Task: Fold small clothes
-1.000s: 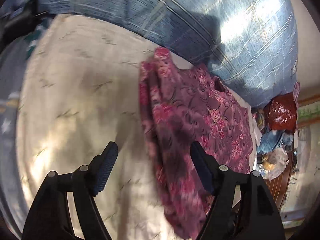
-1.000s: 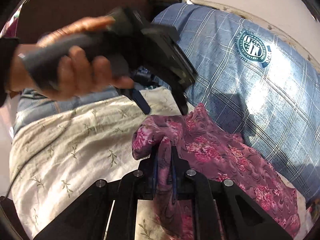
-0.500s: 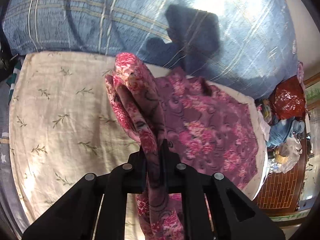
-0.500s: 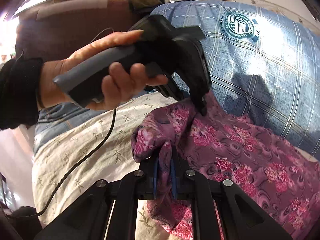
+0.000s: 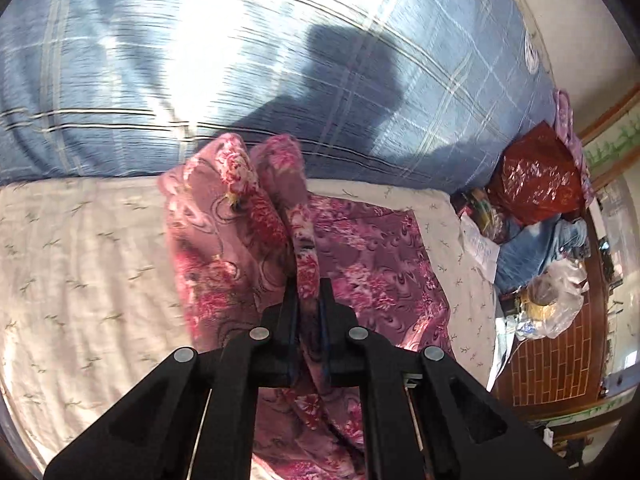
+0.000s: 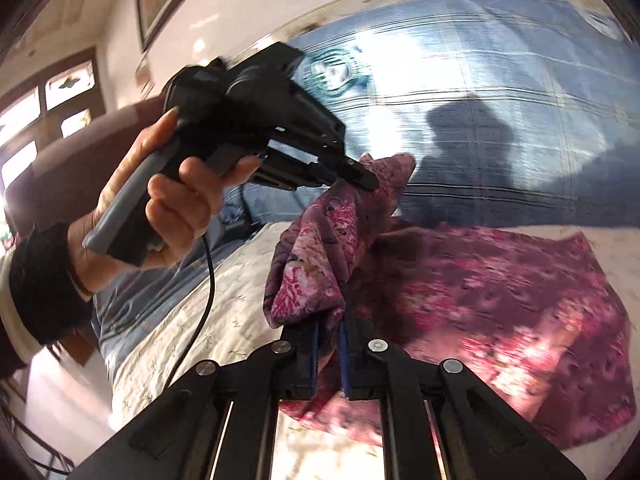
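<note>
Both tools, left tool (image 5: 308,304) and right tool (image 6: 329,344), pinch the floral garment (image 5: 372,264).

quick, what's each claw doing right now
Left claw: closed on the pink floral garment.
Right claw: closed on the same garment.

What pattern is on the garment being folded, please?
Pink flowers on purple garment; clearest in the left wrist view.
</note>
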A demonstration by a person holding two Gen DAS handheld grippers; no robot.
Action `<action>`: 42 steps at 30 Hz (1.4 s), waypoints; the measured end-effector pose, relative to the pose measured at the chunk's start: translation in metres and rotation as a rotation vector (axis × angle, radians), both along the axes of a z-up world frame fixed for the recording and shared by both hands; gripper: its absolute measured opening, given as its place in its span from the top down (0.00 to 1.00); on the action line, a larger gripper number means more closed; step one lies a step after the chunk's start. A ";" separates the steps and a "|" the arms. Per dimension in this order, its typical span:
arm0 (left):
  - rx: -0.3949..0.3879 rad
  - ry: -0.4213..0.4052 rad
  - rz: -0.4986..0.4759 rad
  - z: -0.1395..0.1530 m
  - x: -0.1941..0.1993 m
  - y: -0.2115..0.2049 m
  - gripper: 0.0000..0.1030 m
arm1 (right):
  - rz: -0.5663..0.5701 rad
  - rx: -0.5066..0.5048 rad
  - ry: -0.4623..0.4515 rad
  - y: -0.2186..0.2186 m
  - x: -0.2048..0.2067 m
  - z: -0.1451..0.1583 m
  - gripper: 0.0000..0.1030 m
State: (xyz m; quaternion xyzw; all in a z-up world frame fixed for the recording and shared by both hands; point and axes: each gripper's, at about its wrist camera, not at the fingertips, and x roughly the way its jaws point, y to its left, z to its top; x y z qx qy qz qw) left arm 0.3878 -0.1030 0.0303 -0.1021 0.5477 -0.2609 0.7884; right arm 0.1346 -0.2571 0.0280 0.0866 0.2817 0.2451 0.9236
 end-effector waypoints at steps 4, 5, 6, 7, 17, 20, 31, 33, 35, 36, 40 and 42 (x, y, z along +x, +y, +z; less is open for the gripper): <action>0.072 0.044 -0.031 -0.027 0.006 -0.052 0.94 | -0.073 0.074 0.064 -0.044 0.002 -0.014 0.95; 0.085 0.067 -0.034 -0.037 0.008 -0.062 0.94 | -0.087 0.098 0.093 -0.055 0.003 -0.021 0.95; 0.100 0.085 -0.036 -0.046 0.009 -0.068 0.94 | -0.099 0.121 0.121 -0.064 0.005 -0.029 0.95; 0.121 0.102 -0.030 -0.056 0.009 -0.075 0.94 | -0.117 0.145 0.158 -0.073 0.007 -0.039 0.95; 0.151 0.149 -0.044 -0.037 0.011 -0.083 0.58 | -0.066 0.349 0.296 -0.121 0.011 -0.074 0.68; 0.192 0.083 -0.026 -0.015 0.011 -0.082 0.23 | -0.042 0.366 0.241 -0.123 0.009 -0.063 0.44; 0.568 0.165 0.026 -0.072 0.009 -0.122 0.72 | 0.085 0.210 0.258 -0.070 0.043 -0.074 0.92; 0.497 0.157 0.071 -0.064 0.006 -0.111 0.82 | 0.085 0.216 0.241 -0.072 0.038 -0.072 0.93; 0.427 0.137 0.096 -0.048 -0.001 -0.104 0.85 | 0.081 0.276 0.210 -0.082 0.027 -0.063 0.93; 0.394 0.125 0.092 -0.040 -0.005 -0.104 0.85 | 0.077 0.300 0.197 -0.088 0.022 -0.059 0.93; 0.311 0.064 0.041 -0.008 -0.022 -0.132 0.85 | 0.030 0.363 0.129 -0.118 0.007 -0.038 0.93; 0.257 0.064 -0.006 -0.003 -0.027 -0.154 0.88 | -0.008 0.369 0.106 -0.135 -0.004 -0.032 0.93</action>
